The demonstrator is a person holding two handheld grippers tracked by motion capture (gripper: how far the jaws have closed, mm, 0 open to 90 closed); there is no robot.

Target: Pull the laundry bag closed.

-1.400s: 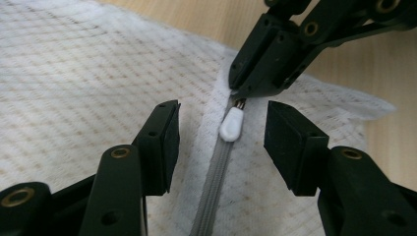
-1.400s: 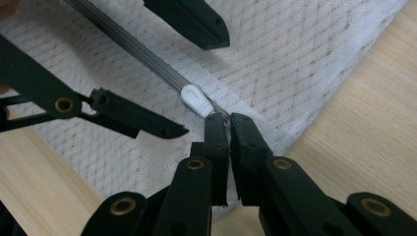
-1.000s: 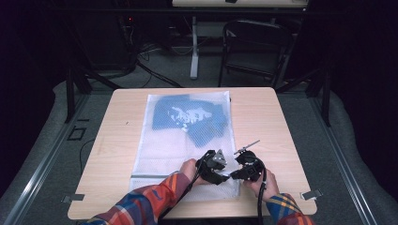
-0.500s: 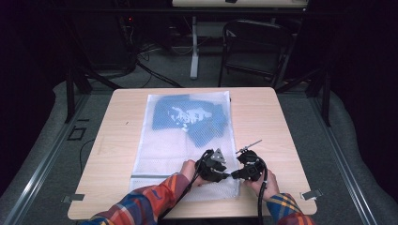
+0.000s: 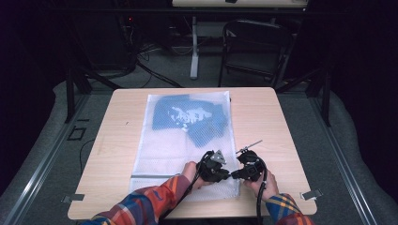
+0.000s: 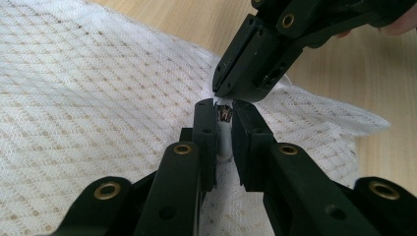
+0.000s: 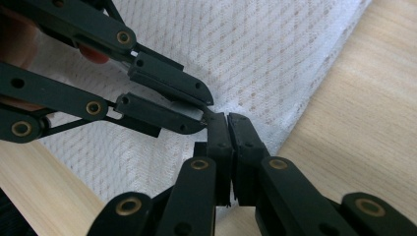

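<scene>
Left gripper view puts us right at the action: the left gripper (image 6: 224,118) and its matte black jaws, brass-riveted, have just been closing and now pinch a small metal zipper pull (image 6: 224,114) on a white tab; just above, the right gripper (image 6: 231,81) comes in from upper right, closed tight on the bag's edge; the mesh laundry bag (image 6: 88,113) spreads across the left of frame, white netting with a fine diamond weave; pale wood grain runs beyond it at top; right gripper view gives the other angle, its own jaws pressed together on the netting at centre frame, bare table (image 7: 364,103) to the right; high view, lower centre, has both hands in plaid sleeves (image 5: 141,206) meeting at the bag's near right corner; farther up, blue fabric (image 5: 187,119) shows through the mesh; the tabletop is light wood with rounded corners, on grey carpet; beyond, a dark room, a black chair (image 5: 256,47), cables.
</scene>
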